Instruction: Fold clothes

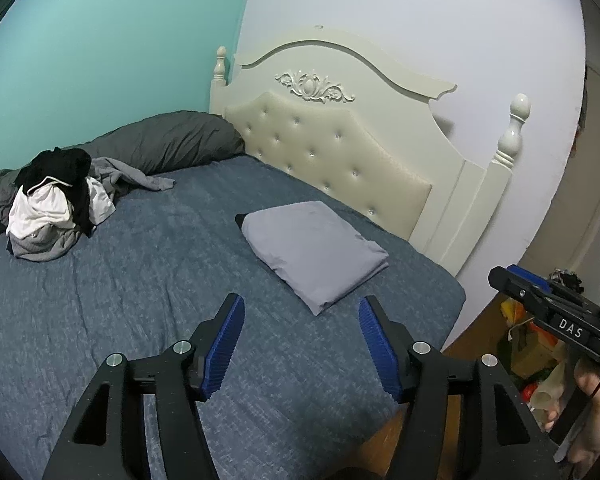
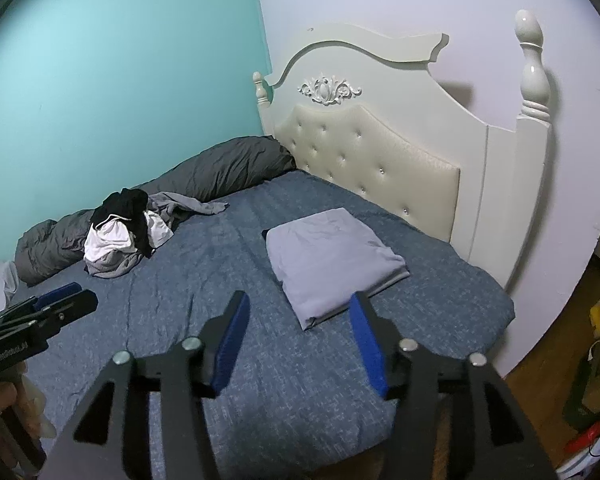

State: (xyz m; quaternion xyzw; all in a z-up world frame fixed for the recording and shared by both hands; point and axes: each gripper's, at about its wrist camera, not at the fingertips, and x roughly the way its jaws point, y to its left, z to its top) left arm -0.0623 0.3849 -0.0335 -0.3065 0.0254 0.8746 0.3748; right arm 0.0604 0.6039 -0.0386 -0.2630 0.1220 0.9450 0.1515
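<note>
A folded lilac-grey garment [image 1: 314, 254] lies flat on the blue bed cover [image 1: 160, 280], near the headboard; it also shows in the right wrist view [image 2: 332, 258]. A heap of unfolded black, white and grey clothes [image 1: 60, 200] sits at the far left of the bed, also in the right wrist view [image 2: 126, 232]. My left gripper [image 1: 302, 310] is open and empty, held above the bed just short of the folded garment. My right gripper [image 2: 298, 306] is open and empty, above the garment's near corner.
A cream tufted headboard [image 1: 332, 152] with posts stands behind the bed. A rolled dark grey duvet [image 1: 168, 140] lies along the teal wall. The bed's right edge drops to a wooden floor with bags and clutter [image 2: 596, 360].
</note>
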